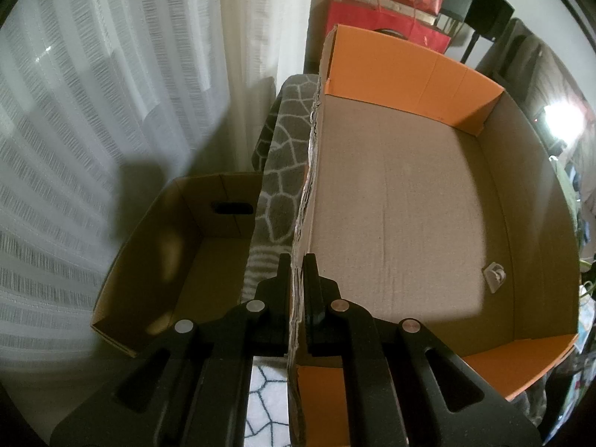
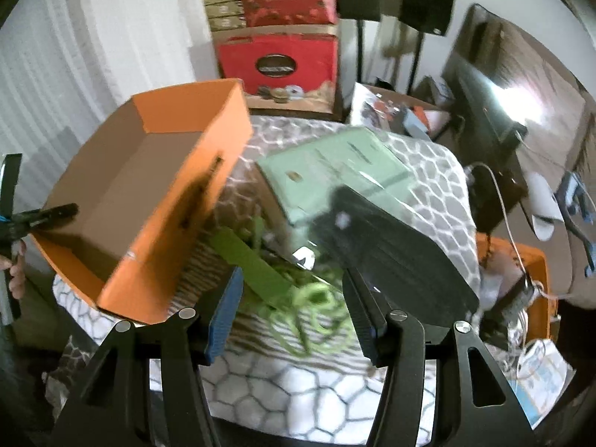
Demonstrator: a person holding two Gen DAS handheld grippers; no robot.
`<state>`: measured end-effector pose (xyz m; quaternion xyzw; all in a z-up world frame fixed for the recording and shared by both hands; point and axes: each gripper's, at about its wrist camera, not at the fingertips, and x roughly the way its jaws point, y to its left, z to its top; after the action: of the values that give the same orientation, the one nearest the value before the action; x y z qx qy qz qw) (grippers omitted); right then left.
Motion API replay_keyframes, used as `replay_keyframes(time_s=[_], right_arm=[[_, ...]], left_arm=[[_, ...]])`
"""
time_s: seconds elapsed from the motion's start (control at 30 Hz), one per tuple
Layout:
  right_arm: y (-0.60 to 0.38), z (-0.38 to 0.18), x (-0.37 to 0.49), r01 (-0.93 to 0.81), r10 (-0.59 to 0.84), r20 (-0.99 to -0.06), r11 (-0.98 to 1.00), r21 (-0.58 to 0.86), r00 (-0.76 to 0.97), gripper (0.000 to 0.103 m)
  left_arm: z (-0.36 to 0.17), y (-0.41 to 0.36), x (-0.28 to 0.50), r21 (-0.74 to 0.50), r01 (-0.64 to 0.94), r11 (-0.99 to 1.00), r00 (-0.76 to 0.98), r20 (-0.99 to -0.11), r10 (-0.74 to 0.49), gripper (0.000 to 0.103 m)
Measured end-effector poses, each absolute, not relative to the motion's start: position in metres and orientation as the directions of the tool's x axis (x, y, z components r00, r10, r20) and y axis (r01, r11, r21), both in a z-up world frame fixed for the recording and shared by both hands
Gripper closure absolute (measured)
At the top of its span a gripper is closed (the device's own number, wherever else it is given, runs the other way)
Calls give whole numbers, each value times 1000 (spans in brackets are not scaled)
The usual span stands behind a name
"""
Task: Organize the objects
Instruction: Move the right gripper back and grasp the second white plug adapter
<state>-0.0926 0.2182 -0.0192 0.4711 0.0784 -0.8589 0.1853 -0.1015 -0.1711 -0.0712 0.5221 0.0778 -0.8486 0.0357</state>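
My left gripper (image 1: 297, 260) is shut on the torn left wall of the orange cardboard box (image 1: 484, 365), holding it over a patterned grey blanket (image 1: 283, 156). The box is almost empty; a small white clip (image 1: 494, 277) lies on its floor. The right wrist view shows the same orange box (image 2: 175, 223) tilted, with the left gripper (image 2: 59, 211) on its far rim. My right gripper (image 2: 294, 287) is open above a green cord bundle (image 2: 316, 309) and a green strip (image 2: 249, 264). A pale green box (image 2: 335, 164) and a black case (image 2: 395, 246) lie beyond.
A brown cardboard box (image 1: 178, 260) sits low on the left by the white curtain (image 1: 93, 111). Red gift boxes (image 2: 283, 63) stack at the back. A monitor (image 2: 514, 111), cables and an orange bin (image 2: 536, 298) stand at right. The blanket (image 2: 298, 387) covers the surface.
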Motion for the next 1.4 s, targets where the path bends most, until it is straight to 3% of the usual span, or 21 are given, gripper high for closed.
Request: replay_keyframes(time_s=[0.47,0.77,1.23,1.4], right_arm=[[287,-43,-78,246,-187,-857,-966,73,-481,40],[315,-49,-69,188,-268,-837,-961,201,-476,21],[336,-70,-72,110,-210,-859,-978,179,-467,20],[327,-81,-76,113,-161,-877,-986,122,-454,32]], left_arm=[[-71,-171,-102,-94,143,-985,-452,-892,19,97],[-72,-172,-102,-92,143,-985,-452,-892,18,97],[-72,-172,-102,-94,143,-985,-452,-892,19,97],[-73,-174,-102,-92,144,-985,-452,-892,17,97]])
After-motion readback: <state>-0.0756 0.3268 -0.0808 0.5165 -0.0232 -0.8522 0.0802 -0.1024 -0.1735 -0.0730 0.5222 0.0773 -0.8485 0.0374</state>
